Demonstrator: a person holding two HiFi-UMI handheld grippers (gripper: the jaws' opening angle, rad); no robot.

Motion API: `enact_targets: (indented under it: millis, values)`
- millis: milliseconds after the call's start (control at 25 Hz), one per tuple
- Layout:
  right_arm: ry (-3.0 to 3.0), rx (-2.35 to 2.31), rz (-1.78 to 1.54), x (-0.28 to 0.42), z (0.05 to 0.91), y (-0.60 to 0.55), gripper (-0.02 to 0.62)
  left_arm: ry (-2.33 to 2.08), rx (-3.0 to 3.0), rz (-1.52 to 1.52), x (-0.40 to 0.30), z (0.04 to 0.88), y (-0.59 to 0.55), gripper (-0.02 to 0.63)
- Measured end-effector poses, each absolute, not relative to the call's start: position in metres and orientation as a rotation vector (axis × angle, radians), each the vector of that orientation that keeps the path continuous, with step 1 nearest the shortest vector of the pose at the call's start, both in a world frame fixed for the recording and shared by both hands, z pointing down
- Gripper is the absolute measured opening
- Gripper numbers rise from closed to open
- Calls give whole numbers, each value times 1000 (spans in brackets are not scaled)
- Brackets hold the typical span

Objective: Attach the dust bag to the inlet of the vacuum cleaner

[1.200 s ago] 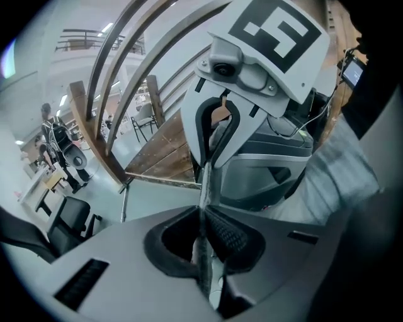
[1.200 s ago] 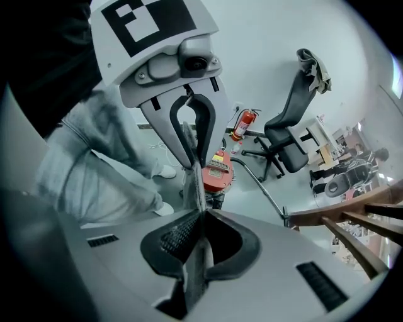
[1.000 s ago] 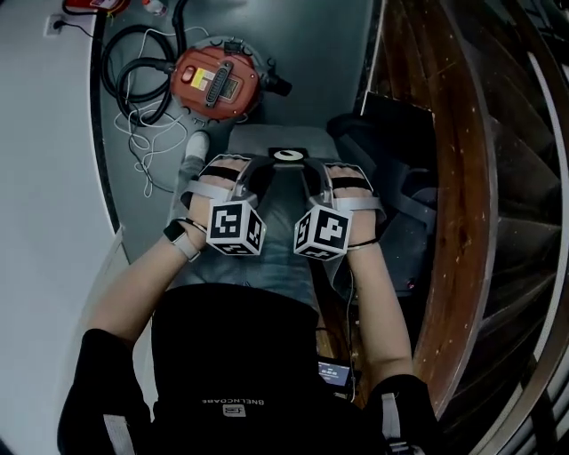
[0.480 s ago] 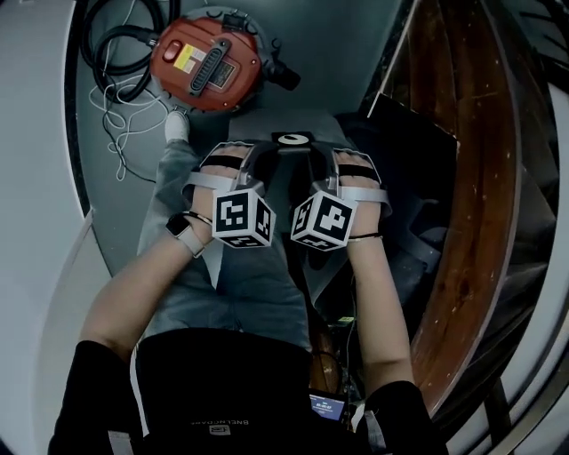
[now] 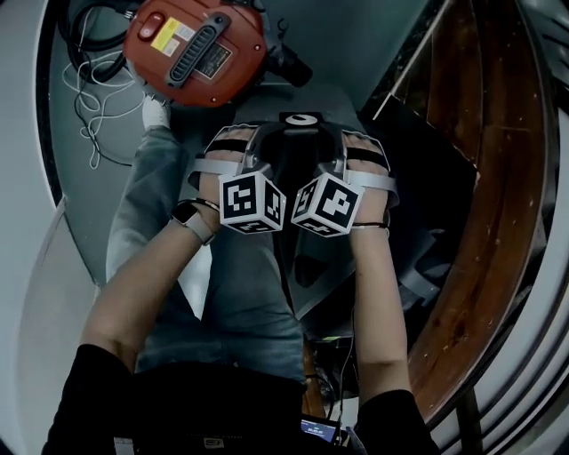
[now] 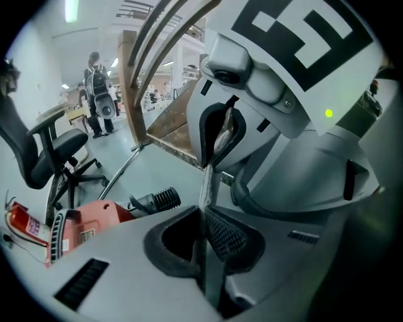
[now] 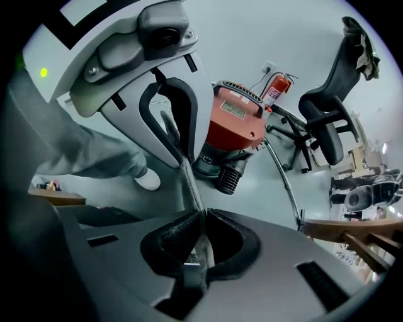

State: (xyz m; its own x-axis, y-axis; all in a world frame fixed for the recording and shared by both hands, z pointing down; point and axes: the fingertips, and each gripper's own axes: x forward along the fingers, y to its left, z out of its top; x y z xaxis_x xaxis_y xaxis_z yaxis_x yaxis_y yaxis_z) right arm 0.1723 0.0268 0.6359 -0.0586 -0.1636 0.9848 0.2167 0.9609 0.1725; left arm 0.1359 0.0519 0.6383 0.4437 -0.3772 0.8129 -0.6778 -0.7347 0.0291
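The red vacuum cleaner (image 5: 196, 49) stands on the grey floor at the top of the head view, its black ribbed inlet (image 5: 289, 67) pointing right. Just below it I hold the grey dust bag by its dark collar (image 5: 302, 119), which bears a white oval mark. My left gripper (image 5: 269, 135) and right gripper (image 5: 331, 135) are each shut on one side of the collar. In the left gripper view the thin collar edge (image 6: 206, 182) runs between the pads (image 6: 223, 236). The right gripper (image 7: 198, 242) pinches the same edge (image 7: 189, 176), with the vacuum (image 7: 236, 122) beyond.
A black hose (image 5: 84, 27) and a white cable (image 5: 89, 107) lie left of the vacuum. A curved wooden stair with a metal rail (image 5: 471, 222) runs down the right. My grey trouser leg (image 5: 222, 293) and white shoe (image 5: 156, 111) are underneath. Office chairs (image 7: 327, 119) and a fire extinguisher (image 7: 277, 85) stand nearby.
Both grippers have come down with the bag toward the vacuum. The vacuum now looks larger and sits higher and further left in the head view. The grips have not changed.
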Motion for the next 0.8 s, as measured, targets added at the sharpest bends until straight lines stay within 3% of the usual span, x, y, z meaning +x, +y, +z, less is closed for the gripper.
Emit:
enact_targets:
  millis: [400,800]
  values:
    - [-1574,-41,-396,172,707,-8,46,-1018,2285,1165,139,711,21,37]
    - [-1592,-78,-529,155,719,-47,48,-1131,2277,1099,132,720,-7,36]
